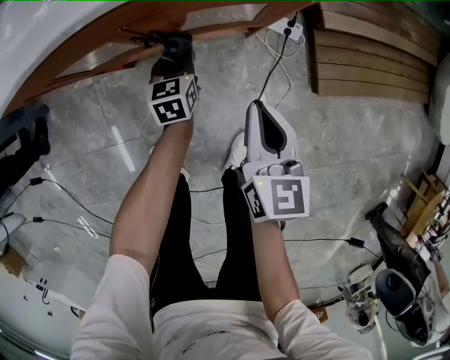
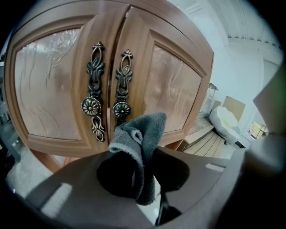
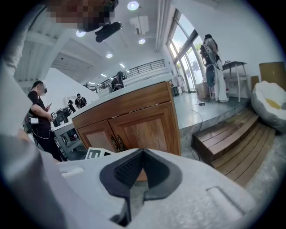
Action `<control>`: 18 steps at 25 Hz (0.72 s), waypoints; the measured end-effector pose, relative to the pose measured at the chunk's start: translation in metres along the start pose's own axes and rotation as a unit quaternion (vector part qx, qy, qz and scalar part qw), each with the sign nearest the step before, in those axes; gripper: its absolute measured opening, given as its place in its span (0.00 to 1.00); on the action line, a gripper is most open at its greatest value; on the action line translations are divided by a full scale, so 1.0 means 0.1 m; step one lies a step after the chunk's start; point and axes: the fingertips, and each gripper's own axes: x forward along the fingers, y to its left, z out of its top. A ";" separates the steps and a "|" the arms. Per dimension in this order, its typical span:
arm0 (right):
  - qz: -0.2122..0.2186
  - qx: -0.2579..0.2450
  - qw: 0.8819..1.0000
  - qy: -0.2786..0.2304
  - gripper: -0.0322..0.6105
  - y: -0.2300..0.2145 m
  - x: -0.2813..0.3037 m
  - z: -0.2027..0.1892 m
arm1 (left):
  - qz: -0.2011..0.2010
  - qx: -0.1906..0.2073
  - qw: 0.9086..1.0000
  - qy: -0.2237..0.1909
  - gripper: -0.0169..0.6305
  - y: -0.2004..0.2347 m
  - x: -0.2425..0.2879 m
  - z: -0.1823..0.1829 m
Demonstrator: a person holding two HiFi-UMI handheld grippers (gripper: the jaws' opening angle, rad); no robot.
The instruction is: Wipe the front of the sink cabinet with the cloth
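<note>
Left gripper (image 2: 142, 175) pinches cloth (image 2: 144, 129) before ornate cabinet handles (image 2: 121, 108).

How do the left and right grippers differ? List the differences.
The left gripper is dark, the right gripper pale grey. The left clamps a grey cloth; the right is shut on nothing. The left is close to the cabinet doors; the right hangs farther back. Both carry marker cubes.

Head camera: I look steeply down from above, with the brown wooden sink cabinet (image 1: 211, 13) at the top edge. The left gripper view faces this cabinet (image 2: 134, 58) close up. The right gripper view sees it (image 3: 143, 120) from farther back.
</note>
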 end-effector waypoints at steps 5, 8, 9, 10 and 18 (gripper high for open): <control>0.011 -0.009 1.000 0.001 0.05 -0.02 0.01 0.03 | -0.008 0.005 1.000 -0.003 0.14 -0.19 0.11 0.06; 0.010 -0.005 1.000 -0.002 0.05 -0.09 0.01 0.06 | -0.012 0.007 1.000 -0.005 0.14 -0.31 0.18 0.10; 0.008 -0.004 1.000 -0.003 0.05 -0.12 0.02 0.07 | -0.013 0.007 1.000 -0.004 0.14 -0.33 0.20 0.11; 0.006 -0.002 1.000 -0.003 0.05 -0.15 0.01 0.08 | -0.013 0.006 1.000 -0.003 0.14 -0.36 0.22 0.11; -0.003 0.003 1.000 0.002 0.05 -0.38 -0.10 0.07 | -0.014 -0.001 1.000 0.000 0.14 -0.59 0.32 0.12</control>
